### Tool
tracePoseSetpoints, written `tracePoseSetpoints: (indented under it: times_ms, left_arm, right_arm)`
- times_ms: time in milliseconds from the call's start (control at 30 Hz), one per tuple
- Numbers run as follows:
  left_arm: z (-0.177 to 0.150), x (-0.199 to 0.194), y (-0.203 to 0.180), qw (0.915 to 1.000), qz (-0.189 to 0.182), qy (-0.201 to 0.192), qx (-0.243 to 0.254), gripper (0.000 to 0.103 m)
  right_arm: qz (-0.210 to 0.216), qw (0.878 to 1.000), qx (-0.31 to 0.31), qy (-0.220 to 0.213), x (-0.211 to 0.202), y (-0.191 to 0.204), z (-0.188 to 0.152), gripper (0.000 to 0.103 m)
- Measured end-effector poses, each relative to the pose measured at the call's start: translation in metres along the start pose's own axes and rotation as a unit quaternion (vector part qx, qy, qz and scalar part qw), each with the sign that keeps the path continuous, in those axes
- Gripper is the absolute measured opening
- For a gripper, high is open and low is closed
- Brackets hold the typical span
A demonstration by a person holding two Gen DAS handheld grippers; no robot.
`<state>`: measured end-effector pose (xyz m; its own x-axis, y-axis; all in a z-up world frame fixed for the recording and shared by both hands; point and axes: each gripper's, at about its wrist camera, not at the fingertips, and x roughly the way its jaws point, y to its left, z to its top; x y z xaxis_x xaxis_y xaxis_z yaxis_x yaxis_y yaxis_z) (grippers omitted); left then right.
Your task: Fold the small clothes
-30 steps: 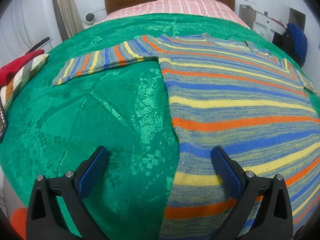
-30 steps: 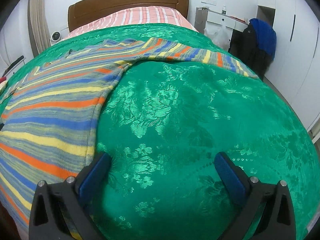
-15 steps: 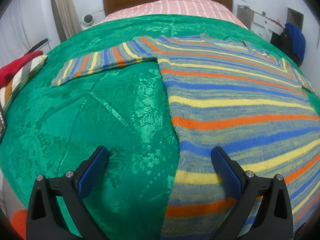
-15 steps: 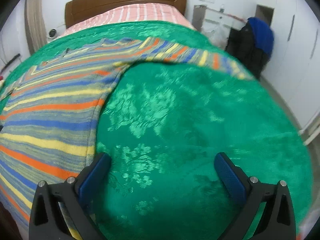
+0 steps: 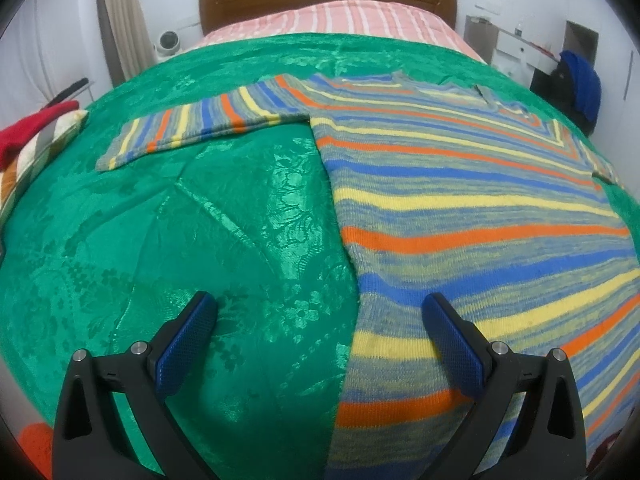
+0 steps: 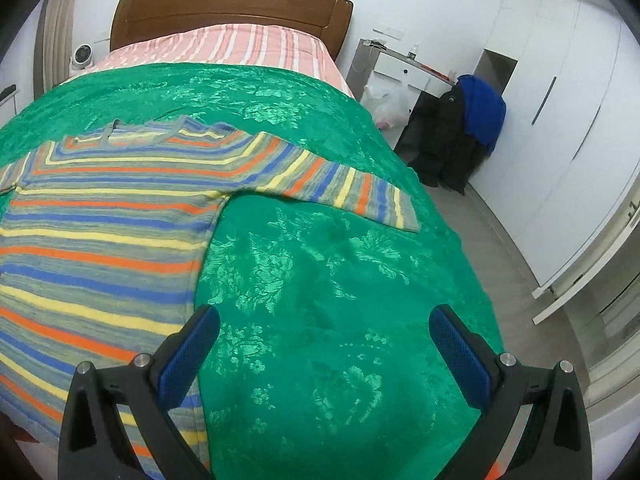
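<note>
Room to move was plentiful: green bedspread [image 6: 320,280] lay bare and flat on both sides of the striped sweater [image 5: 460,208], w/ its right edge dropping off toward grey floor [image 6: 516,280] and white wardrobe doors [image 6: 560,100]. Left gripper [image 5: 318,312] hovered w/ jaws spread wide, gripping nothing, straddling the sweater's left side seam; one finger [image 5: 184,344] was over bare spread, the other over the knit. Right gripper [image 6: 324,324] was likewise wide apart and empty, its left finger [image 6: 184,356] at the sweater's right side edge, the rest over open spread. Whether either one touched fabric, I couldn't tell from the fisheye angle.

Sweater lay spread flat, front down or up unclear, neck toward the wooden headboard [image 6: 228,8], both sleeves stretched straight out to the sides. Stripes ran orange, blue, yellow on grey-green knit. Left sleeve [image 5: 200,124] stopped short of a red item on a striped pillow [image 5: 36,140]. Right sleeve [image 6: 344,192] ended near the bed's right edge. Dark and blue jackets [image 6: 460,136] hung beyond, well apart.
</note>
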<state>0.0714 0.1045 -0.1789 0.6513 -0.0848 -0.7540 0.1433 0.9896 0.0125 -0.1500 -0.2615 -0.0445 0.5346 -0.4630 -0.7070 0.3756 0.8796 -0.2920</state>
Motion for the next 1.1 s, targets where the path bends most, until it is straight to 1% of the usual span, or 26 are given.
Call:
tracePoseSetpoints:
  times_ms: [200, 967, 1067, 1100]
  left_arm:
    - [-0.0016, -0.0016, -0.0004, 1.0, -0.001, -0.003, 0.002, 0.103]
    - [-0.0028, -0.0021, -0.0006, 1.0, -0.002, -0.005, 0.002, 0.103]
    - [-0.0027, -0.0023, -0.0005, 1.0, -0.003, -0.005, 0.002, 0.103]
    - [-0.0023, -0.0027, -0.0005, 1.0, -0.004, -0.005, 0.003, 0.103]
  right_arm:
    - [-0.013, 1.0, -0.006, 0.005, -0.0026, 0.0016, 0.0011, 0.103]
    - [-0.021, 1.0, -0.01, 0.017, -0.0026, 0.0026, 0.0019, 0.103]
    - [-0.013, 1.0, -0.01, 0.017, -0.0012, 0.003, 0.0011, 0.103]
    - [0.013, 1.0, -0.005, 0.017, 0.0013, 0.0015, 0.0013, 0.103]
